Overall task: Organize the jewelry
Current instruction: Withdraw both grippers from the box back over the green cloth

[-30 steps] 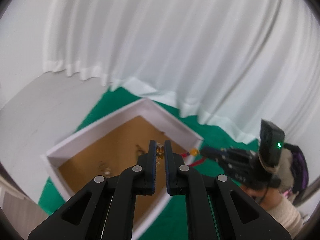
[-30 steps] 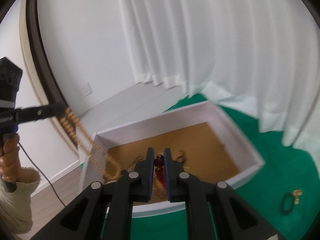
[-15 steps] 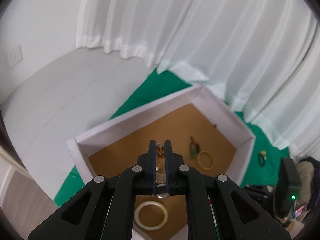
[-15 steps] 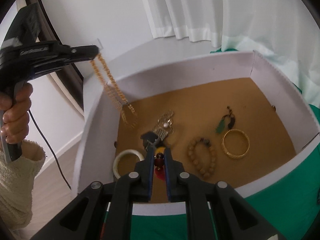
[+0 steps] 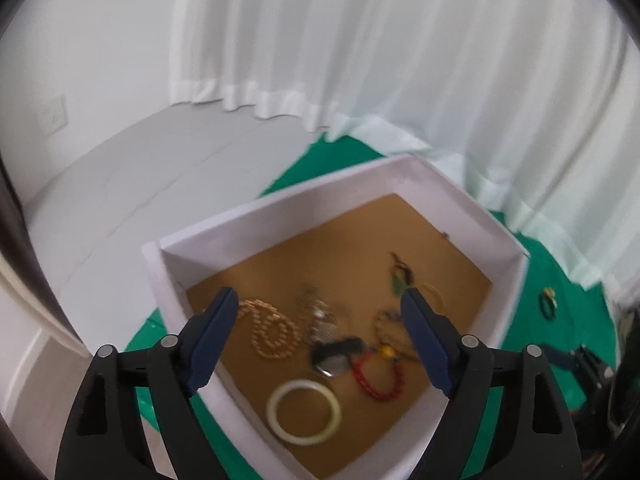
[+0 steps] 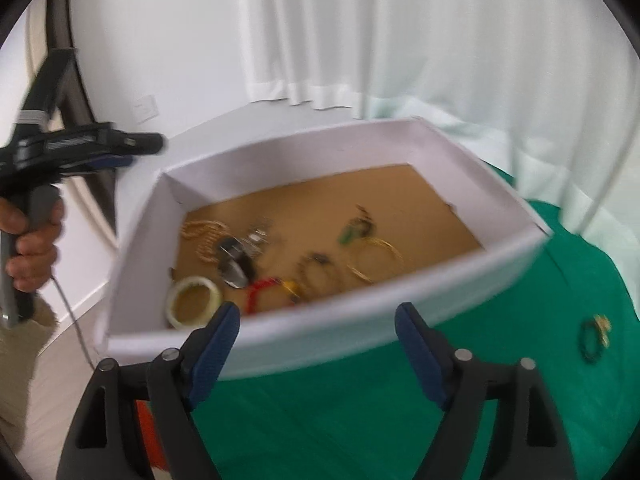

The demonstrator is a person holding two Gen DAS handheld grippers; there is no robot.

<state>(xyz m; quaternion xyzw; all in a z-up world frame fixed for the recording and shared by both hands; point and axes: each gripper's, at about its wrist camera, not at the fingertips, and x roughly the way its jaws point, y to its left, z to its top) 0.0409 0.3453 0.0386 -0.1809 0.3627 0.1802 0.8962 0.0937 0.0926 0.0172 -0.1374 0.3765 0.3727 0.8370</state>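
Observation:
A white box (image 5: 280, 208) with a brown floor stands on the green cloth (image 6: 360, 420). On its floor lie a tan bead strand (image 5: 272, 328), a red bead loop (image 5: 376, 376), a white bangle (image 5: 304, 408), a silver chain (image 5: 316, 312), a green pendant (image 5: 398, 280) and a gold bangle (image 6: 376, 258). My left gripper (image 5: 318, 300) hangs over the box, its jaws opening with nothing between them. My right gripper (image 6: 317, 312) hovers at the box's near wall (image 6: 360, 312), jaws opening and nothing held. The red loop (image 6: 260, 288) lies just past that wall.
A dark ring with a gold piece (image 6: 594, 336) lies on the cloth right of the box. A hand (image 6: 32, 236) holds the other gripper's handle at the left of the right wrist view. White curtains (image 5: 400, 60) hang behind, and grey floor (image 5: 160, 168) spreads to the left.
Both grippers sank toward the box and went from shut to wide open. The tan strand and the red beads left the jaws and now lie on the box floor.

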